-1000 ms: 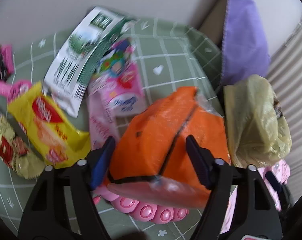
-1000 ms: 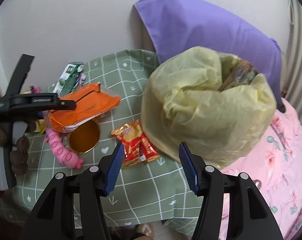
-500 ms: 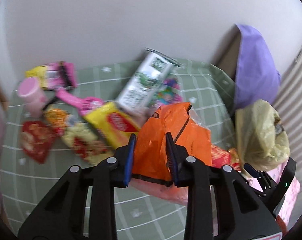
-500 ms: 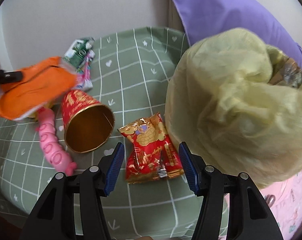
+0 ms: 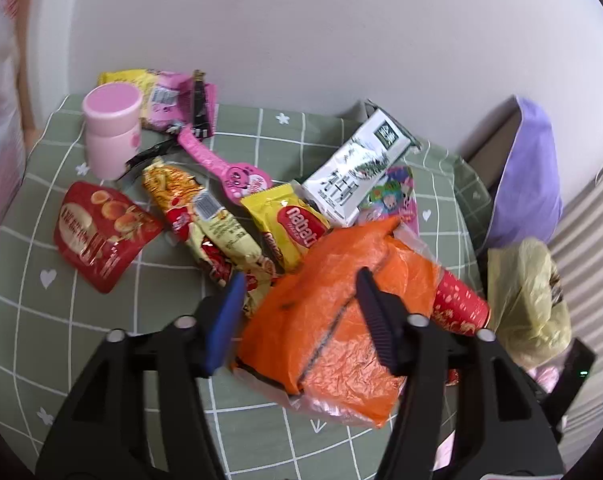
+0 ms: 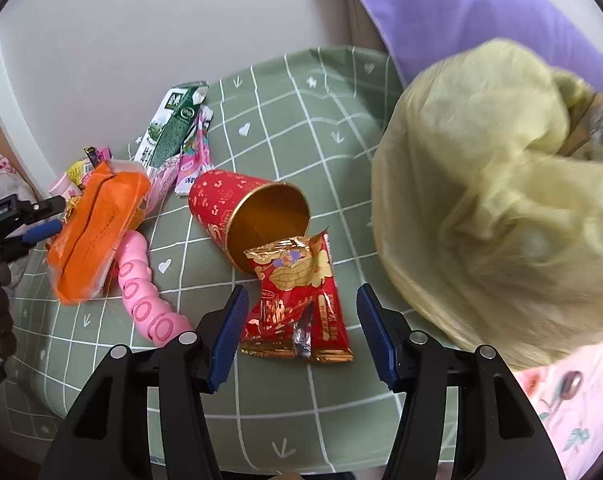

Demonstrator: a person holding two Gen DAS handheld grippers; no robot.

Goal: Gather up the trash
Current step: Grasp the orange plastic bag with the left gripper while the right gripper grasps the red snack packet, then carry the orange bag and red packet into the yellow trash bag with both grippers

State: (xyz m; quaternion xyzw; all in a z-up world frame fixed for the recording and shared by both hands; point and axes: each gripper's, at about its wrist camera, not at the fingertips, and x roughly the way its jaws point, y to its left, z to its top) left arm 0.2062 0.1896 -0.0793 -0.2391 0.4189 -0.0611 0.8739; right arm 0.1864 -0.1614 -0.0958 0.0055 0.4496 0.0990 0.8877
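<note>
Left wrist view: my left gripper [image 5: 299, 292] spread around the orange bag [image 5: 337, 312].
My right gripper [image 6: 301, 310] spread, straddling the red snack packet [image 6: 297, 300] just beside the red cup [image 6: 249, 216].

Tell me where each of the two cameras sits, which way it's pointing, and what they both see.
Left wrist: sits on the left gripper, looks down over the littered green cloth; its open fingers flank the orange bag.
Right wrist: sits on the right gripper, looks down at the red peanut packet between its open fingers; the left gripper shows at left.
Shared: orange bag, red cup, milk carton, yellow trash bag, green cloth.
</note>
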